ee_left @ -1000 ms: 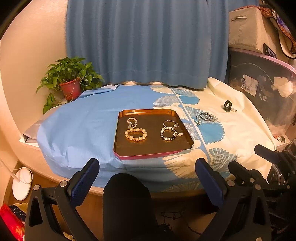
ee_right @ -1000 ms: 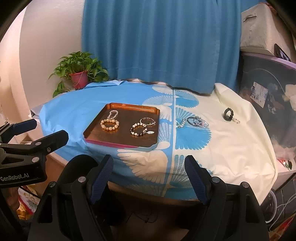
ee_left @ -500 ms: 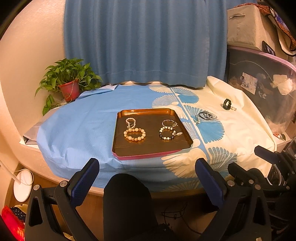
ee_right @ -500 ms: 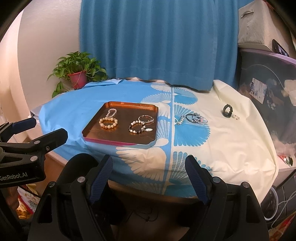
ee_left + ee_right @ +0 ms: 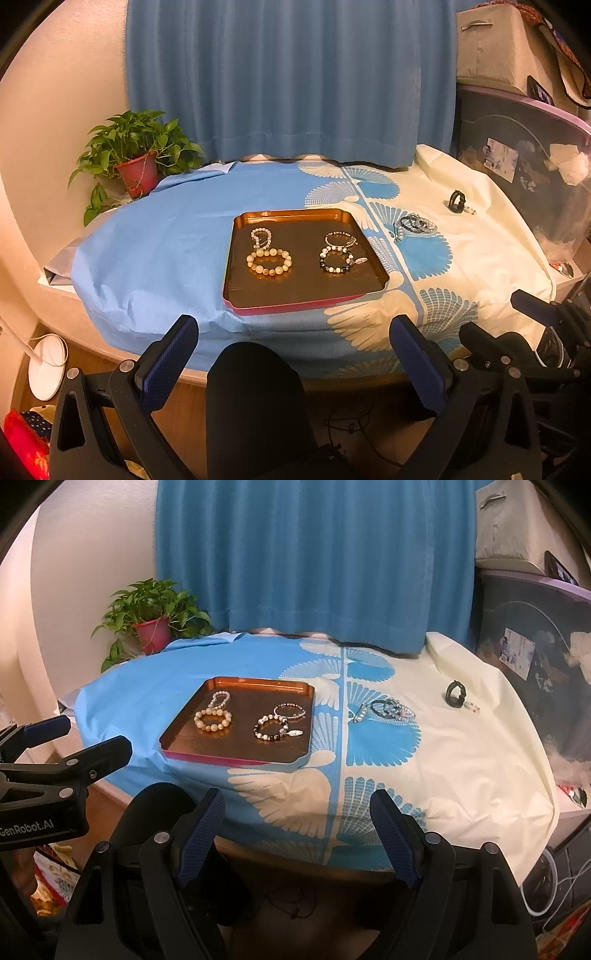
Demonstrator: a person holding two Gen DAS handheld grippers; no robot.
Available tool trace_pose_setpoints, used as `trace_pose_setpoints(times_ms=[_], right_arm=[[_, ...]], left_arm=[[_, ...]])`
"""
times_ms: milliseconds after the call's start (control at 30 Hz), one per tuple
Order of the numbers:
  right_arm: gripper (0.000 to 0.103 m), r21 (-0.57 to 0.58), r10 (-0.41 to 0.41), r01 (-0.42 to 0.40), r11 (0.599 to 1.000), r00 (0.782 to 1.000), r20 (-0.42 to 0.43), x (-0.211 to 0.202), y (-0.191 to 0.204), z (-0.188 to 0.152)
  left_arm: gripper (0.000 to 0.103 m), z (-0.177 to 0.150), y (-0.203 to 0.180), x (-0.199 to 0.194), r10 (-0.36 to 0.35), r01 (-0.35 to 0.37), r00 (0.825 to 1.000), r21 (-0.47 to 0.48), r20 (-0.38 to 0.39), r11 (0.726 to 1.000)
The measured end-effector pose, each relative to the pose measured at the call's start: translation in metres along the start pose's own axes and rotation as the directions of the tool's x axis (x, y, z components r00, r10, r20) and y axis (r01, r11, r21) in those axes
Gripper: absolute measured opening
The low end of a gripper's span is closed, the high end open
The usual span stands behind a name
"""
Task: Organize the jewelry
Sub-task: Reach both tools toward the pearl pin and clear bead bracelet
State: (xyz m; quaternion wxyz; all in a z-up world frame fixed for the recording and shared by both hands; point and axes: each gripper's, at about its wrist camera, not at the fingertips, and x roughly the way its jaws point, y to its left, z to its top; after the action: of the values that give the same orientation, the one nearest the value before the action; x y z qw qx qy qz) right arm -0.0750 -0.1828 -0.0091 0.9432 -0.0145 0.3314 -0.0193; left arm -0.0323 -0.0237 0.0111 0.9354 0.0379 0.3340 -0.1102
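Observation:
A copper tray [image 5: 295, 295] [image 5: 236, 758] sits mid-table and holds several bead bracelets: a cream one [image 5: 269, 261] [image 5: 213, 719], a small pale one [image 5: 261, 235], a black-and-white one [image 5: 337, 260] [image 5: 271, 728] and a thin one [image 5: 340, 238]. A pile of bracelets [image 5: 413, 224] [image 5: 388, 709] lies on the cloth right of the tray. A dark ring-shaped piece [image 5: 457, 202] [image 5: 455, 694] lies farther right. My left gripper [image 5: 295, 343] and right gripper [image 5: 297, 816] are open, empty and held before the table's near edge.
A blue and cream tablecloth [image 5: 155, 251] covers the table. A potted plant [image 5: 138, 158] stands at the back left, a blue curtain [image 5: 288, 74] behind. Storage boxes [image 5: 517, 147] crowd the right. A dark knee [image 5: 255, 398] is below the grippers.
Both grippers have drawn back a little from the table, so the tray looks slightly smaller. Nothing on the table has moved.

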Motion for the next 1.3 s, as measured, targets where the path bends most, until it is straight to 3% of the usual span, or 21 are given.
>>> trace_pose_setpoints(times_ms=[433,800,1067,1300], right_arm=[[0.081,0.041,-0.006,0.008,0.999,0.999,-0.041,0.024,-0.018,-0.001],[0.081,0.143,-0.058,0.071,0.987,0.994,-0.088,0.059,-0.07,0.0],[0.081,0.208,-0.142,0.163,0.965,0.983,-0.112,0.093,-0.138,0.012],[0.081,0.198,-0.23,0.245,0.949,0.968,-0.098,0.152,-0.219,0.057]], left_arm=[[0.102,0.0,-0.004,0.028,0.003,-0.002,0.998,0.018,-0.058,1.0],[0.102,0.025,-0.029,0.07,-0.003,0.008,0.995,0.055,-0.104,0.998],[0.102,0.076,-0.082,0.13,-0.091,0.107,0.987,0.114,-0.135,0.988],[0.102,0.126,-0.151,0.223,-0.153,0.199,0.962,0.199,-0.224,0.96]])
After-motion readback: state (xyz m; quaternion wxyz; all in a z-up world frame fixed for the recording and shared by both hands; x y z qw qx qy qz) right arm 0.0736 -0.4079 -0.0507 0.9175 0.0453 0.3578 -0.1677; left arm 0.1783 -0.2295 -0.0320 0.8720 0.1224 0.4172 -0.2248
